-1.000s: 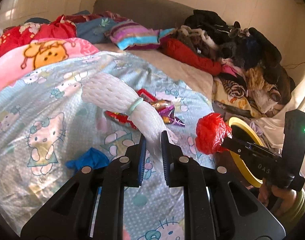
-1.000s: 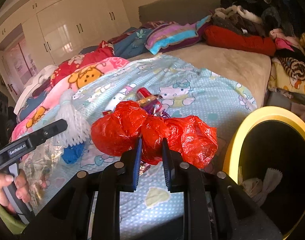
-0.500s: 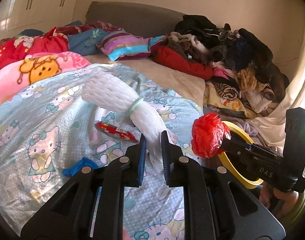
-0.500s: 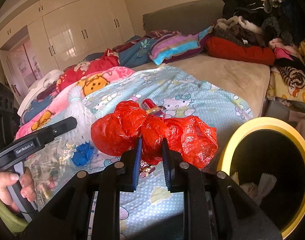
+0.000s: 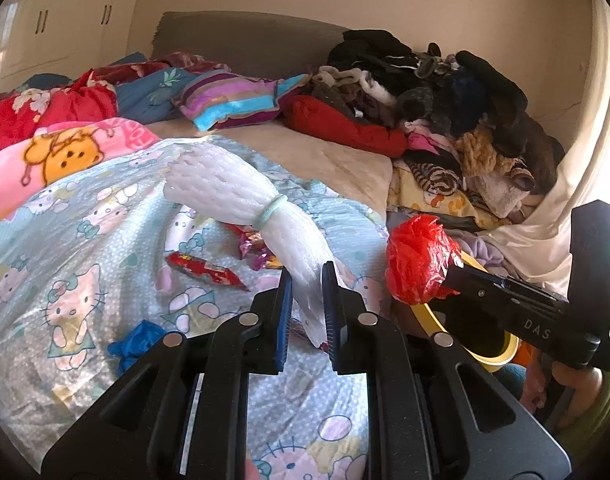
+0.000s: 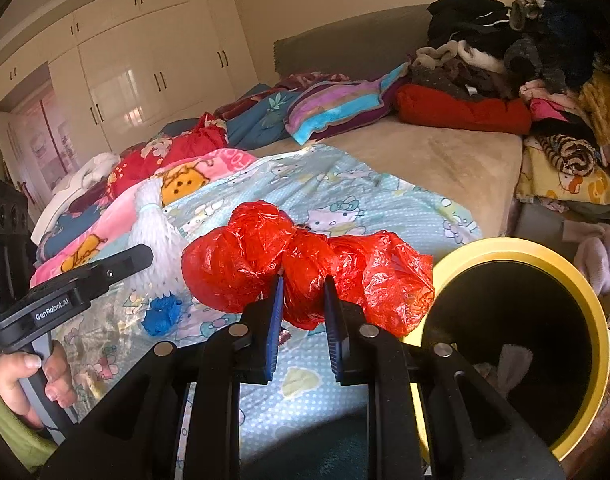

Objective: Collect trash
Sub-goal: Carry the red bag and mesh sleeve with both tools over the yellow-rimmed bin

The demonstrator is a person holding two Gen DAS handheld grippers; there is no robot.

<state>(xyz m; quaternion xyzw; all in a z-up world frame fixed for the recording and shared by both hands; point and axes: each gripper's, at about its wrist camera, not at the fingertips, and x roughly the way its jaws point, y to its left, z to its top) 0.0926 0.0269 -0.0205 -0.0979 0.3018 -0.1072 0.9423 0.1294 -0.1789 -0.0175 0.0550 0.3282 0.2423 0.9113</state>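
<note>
left claw (image 5: 307,300) gripped the foam net (image 5: 241,196), right claw (image 6: 303,308) the red bag (image 6: 305,272); either could have slipped or missed the bin (image 6: 545,264) on a loose pinch.

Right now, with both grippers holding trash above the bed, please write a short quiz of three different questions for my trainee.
1. True or false: the left gripper holds the white foam net sleeve.
2. Which gripper holds the crumpled red plastic bag: A left, B right?
3. Fill in: the round bin with the yellow rim lies on the ___ side of the right-wrist view.

Key: 1 true; 2 B, the right gripper; 3 right.
</note>
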